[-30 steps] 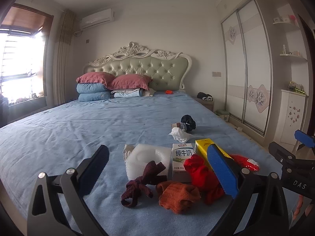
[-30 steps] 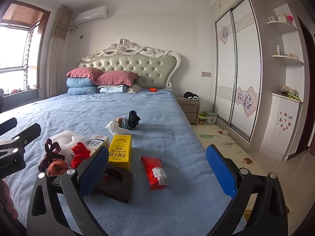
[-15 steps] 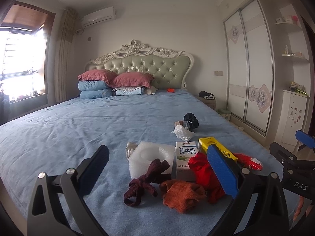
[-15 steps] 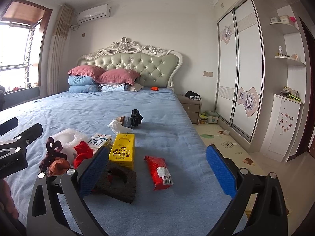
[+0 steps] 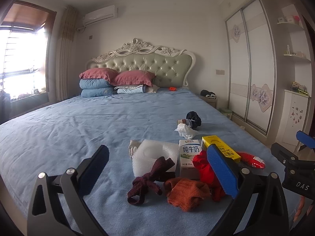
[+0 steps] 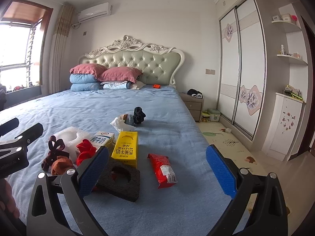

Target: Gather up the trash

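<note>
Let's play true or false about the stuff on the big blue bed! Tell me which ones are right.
1. The yellow carton lies beside the white milk carton. True.
2. The right tongs are squeezing the red snack packet. False: they are open and hold nothing.
3. The black foam piece has a hole in it. True.
4. The pillows are green. False: they are pink, on blue bedding.
5. The left tongs are open. True.
</note>
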`<move>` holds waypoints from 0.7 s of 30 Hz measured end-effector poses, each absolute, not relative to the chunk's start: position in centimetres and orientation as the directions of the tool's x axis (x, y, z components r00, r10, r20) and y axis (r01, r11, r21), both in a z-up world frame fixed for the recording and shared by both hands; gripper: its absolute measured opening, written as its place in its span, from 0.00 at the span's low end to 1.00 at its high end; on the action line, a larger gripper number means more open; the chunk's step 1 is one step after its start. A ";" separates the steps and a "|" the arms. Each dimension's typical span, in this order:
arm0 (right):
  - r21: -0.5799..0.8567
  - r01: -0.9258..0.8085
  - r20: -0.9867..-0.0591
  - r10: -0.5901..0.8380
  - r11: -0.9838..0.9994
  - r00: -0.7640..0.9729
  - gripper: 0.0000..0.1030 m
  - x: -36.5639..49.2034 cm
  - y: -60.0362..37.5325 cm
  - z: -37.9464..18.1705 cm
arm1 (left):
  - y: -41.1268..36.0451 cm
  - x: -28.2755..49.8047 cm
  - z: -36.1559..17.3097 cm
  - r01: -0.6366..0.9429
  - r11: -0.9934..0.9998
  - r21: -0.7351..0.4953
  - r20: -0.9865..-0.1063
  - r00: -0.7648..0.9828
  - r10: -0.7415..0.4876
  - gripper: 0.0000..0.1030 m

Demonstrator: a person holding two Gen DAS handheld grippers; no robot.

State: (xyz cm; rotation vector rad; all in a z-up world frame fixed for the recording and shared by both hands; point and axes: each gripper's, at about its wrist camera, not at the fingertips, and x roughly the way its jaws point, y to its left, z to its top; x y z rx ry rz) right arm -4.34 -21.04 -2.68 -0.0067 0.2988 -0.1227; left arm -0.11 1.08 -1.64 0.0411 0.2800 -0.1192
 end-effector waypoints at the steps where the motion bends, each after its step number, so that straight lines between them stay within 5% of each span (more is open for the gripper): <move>1: -0.026 0.119 -0.294 -0.121 0.993 0.948 0.92 -4.3 -21.0 -2.7 | 1.1 0.0 -1.7 0.122 0.992 0.024 -0.281 0.953 -0.110 0.96; 12: -0.031 0.099 -0.313 -0.104 0.995 0.944 0.92 -3.8 -20.4 -2.9 | 3.1 1.2 -3.0 0.071 0.997 0.034 -0.338 0.940 -0.055 0.96; 21: -0.045 0.068 -0.323 -0.079 0.997 0.943 0.92 -3.1 -19.1 -3.1 | 3.6 4.6 -4.7 0.128 0.992 0.025 -0.468 0.878 -0.101 0.96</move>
